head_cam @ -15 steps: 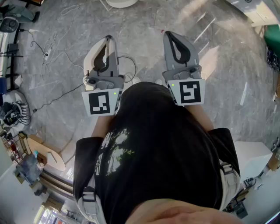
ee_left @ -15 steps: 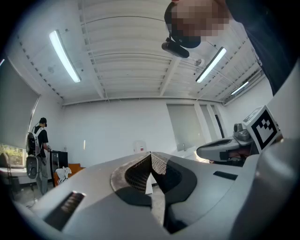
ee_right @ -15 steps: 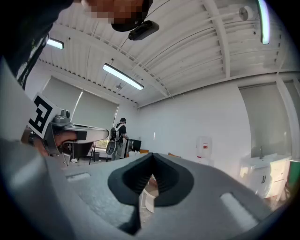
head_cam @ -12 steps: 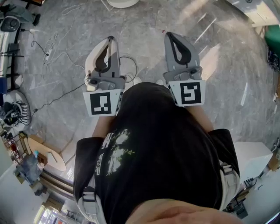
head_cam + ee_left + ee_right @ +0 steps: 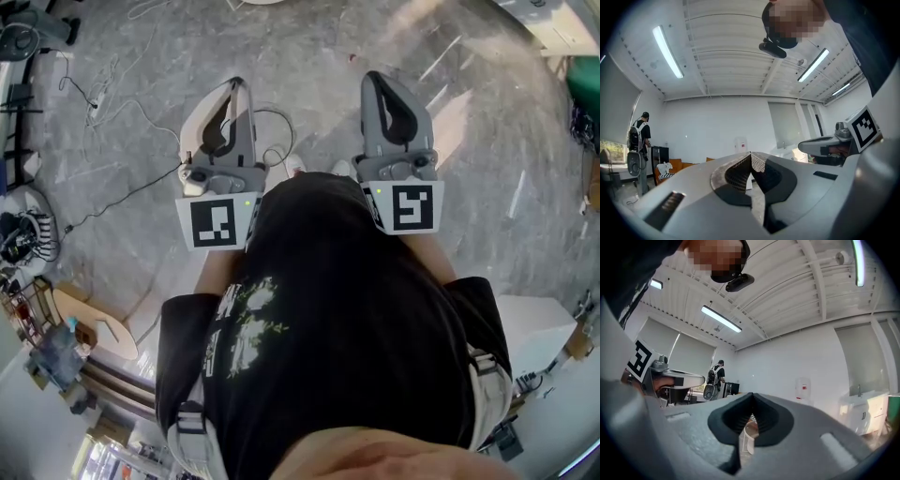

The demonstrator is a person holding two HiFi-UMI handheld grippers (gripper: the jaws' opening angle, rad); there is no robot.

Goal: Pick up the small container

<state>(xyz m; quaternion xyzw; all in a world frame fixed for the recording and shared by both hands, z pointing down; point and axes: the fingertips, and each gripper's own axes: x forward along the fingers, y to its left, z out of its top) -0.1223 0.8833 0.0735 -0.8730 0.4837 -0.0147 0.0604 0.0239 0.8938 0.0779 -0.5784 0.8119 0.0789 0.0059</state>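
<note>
No small container shows clearly in any view. In the head view my left gripper [image 5: 234, 86] and right gripper [image 5: 375, 79] are held side by side in front of the person's black shirt, level above the grey marble floor [image 5: 300, 66]. Both are shut, tips meeting, with nothing between them. The left gripper view has the left gripper [image 5: 751, 153] pointing across a white room. In the right gripper view a pale curved shape [image 5: 749, 437] sits behind the right gripper [image 5: 752, 394]; I cannot tell what it is.
Cables [image 5: 103, 94] trail over the floor at the left. A wooden piece [image 5: 94, 328] and clutter lie at lower left, a white box [image 5: 534, 328] at lower right. A person with a backpack [image 5: 637, 140] stands far off, a water dispenser [image 5: 802, 387] by the wall.
The floor and its cables have slid up and left in the head view. The right gripper has shifted slightly down and right in the picture. Both grippers stay shut.
</note>
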